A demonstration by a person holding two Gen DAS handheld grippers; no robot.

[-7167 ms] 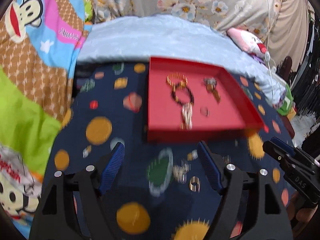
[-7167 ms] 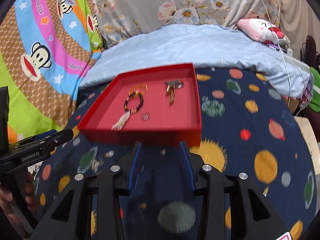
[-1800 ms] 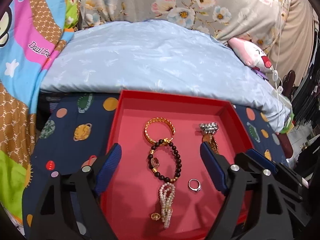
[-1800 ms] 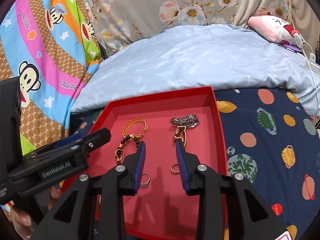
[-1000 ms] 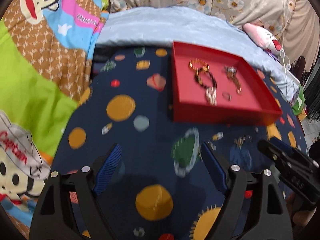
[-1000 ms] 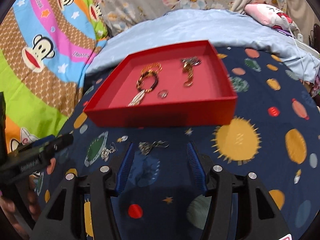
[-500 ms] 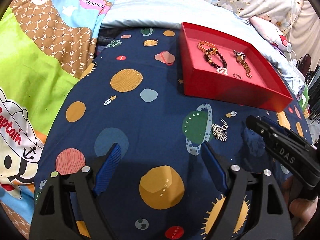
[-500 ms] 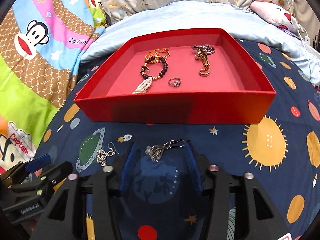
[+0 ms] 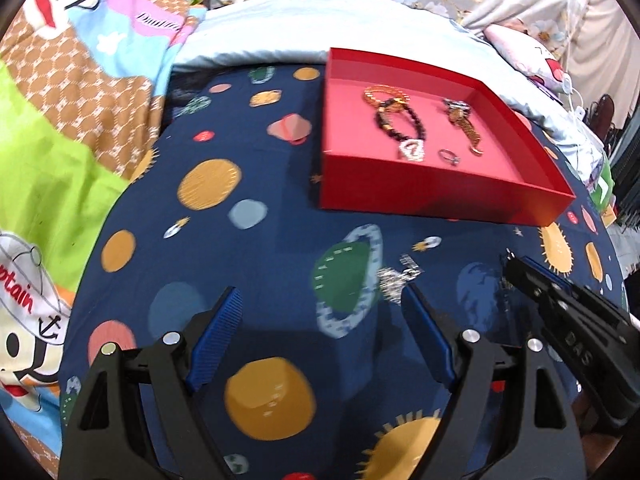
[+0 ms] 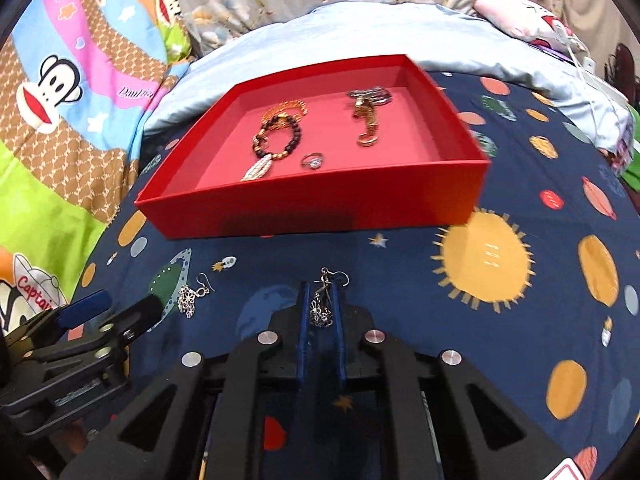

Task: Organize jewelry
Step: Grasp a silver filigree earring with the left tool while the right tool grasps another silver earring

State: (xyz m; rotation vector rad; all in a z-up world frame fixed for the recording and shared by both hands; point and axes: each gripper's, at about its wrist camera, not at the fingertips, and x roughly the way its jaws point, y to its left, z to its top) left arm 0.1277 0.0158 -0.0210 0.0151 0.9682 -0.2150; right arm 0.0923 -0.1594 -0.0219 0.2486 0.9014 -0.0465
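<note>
Two silver drop earrings lie outside the red tray (image 10: 312, 204), on the space-print bedsheet (image 10: 520, 320) in front of its near wall. The right tongs (image 10: 320, 312) are nearly closed around one earring (image 10: 321, 308): its filigree cluster sits between the blue pads, and its hook points toward the tray. I cannot tell if it is already lifted from the sheet. The second earring (image 10: 191, 296) lies free, just beside the tip of the left tongs (image 9: 320, 340), which are wide open and hold nothing. So the step in hand is, in my judgement, picking up the first earring; next it must be carried over the near wall and released on a bare part of the tray floor, without letting the thin hook slip out. Inside the tray I count one gold bangle (image 10: 286, 108), one dark bead bracelet (image 10: 278, 136), one pearl strand (image 10: 258, 169), one silver ring (image 10: 313, 160), one gold chain (image 10: 366, 124) and one silver piece (image 10: 370, 95) at its far end.
</note>
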